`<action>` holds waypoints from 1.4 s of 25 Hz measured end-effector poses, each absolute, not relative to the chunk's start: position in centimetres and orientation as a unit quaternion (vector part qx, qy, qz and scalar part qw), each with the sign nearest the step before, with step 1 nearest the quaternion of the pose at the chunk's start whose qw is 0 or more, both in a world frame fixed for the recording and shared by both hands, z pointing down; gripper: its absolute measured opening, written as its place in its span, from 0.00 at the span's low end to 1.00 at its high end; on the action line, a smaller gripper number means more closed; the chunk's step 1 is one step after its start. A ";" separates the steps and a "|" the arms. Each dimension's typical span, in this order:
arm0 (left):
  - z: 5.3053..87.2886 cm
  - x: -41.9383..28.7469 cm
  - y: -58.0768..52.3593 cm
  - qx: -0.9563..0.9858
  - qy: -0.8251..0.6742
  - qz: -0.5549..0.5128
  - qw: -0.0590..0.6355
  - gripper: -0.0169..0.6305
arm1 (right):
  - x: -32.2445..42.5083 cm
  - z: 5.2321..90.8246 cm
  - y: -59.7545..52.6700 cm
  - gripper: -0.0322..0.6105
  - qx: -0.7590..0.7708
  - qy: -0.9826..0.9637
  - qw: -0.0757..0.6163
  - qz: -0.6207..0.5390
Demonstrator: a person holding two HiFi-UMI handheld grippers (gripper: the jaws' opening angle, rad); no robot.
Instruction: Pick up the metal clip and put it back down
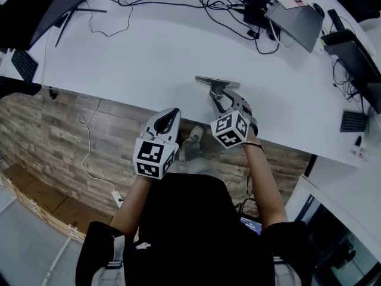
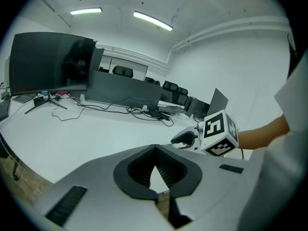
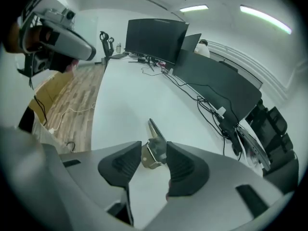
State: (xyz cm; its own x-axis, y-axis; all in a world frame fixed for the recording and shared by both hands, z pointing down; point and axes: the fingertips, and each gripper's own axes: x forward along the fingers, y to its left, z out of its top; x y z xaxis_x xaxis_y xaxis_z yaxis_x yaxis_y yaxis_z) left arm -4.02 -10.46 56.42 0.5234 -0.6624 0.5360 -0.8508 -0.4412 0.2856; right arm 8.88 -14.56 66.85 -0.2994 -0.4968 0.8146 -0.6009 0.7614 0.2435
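The metal clip [image 1: 215,83] lies on the white table [image 1: 149,58] close to its near edge, its flat bar across the top and its handle pointing toward me. My right gripper [image 1: 228,104] is over the handle end. In the right gripper view the jaws [image 3: 154,160] stand apart around the clip's handle [image 3: 154,150], with a gap showing beside the left pad. My left gripper [image 1: 172,112] hovers at the table edge, left of the clip, holding nothing. Its pads [image 2: 155,150] meet at the tips. The right gripper's marker cube [image 2: 219,131] shows in the left gripper view.
Dark monitors [image 3: 154,42], a laptop [image 1: 294,19] and loose black cables [image 1: 232,8] line the table's far side. A keyboard [image 1: 24,64] sits at the far left. Wood-pattern floor [image 1: 71,142] lies below the table edge.
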 end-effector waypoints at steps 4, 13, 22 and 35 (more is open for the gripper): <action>56.9 -3.7 -10.4 0.834 -0.449 0.171 0.272 0.04 | 8.8 68.7 -15.2 0.28 0.313 -0.790 0.526 -0.002; 57.7 -4.2 -10.8 0.831 -0.454 0.176 0.270 0.04 | 8.8 70.6 -16.2 0.28 0.295 -0.775 0.556 -0.046; 58.0 -5.3 -10.9 0.823 -0.467 0.180 0.267 0.04 | 8.7 71.0 -16.1 0.21 0.296 -0.762 0.571 -0.073; 57.0 -5.5 -11.2 0.827 -0.467 0.173 0.261 0.04 | 8.4 69.0 -16.0 0.12 0.305 -0.758 0.572 -0.068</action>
